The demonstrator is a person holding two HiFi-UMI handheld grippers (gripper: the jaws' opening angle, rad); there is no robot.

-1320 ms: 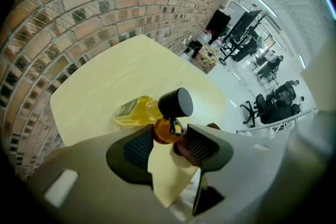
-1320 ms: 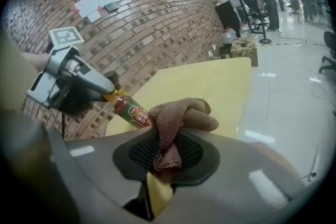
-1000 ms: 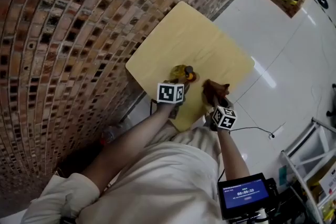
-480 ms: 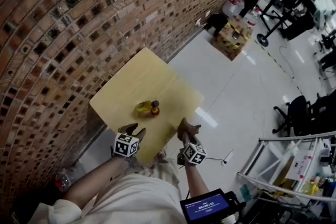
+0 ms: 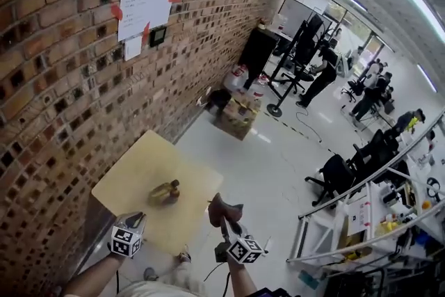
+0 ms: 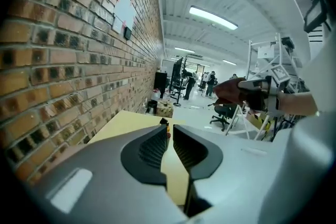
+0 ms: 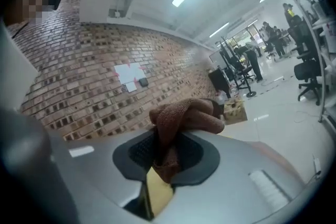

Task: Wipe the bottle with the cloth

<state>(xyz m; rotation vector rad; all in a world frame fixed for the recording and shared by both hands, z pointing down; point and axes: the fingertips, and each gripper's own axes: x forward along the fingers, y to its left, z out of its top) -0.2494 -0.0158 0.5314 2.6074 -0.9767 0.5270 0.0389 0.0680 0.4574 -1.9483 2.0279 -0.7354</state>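
Since the head view cuts our arms off at its lower edge, we read each tool from its own camera. Left gripper (image 6: pixel 169 131): jaws have just been closing, now a thin slit apart, nothing between them. Right gripper (image 7: pixel 165 150): jaws clamped on the brown cloth (image 7: pixel 184 115), which bunches above them. Both hang by the near edge of the table (image 5: pixel 125 170). Bottle (image 5: pixel 165 191): on its side mid-table, yellowish, contents unclear, apart from both grippers; the left gripper view shows only its cap.
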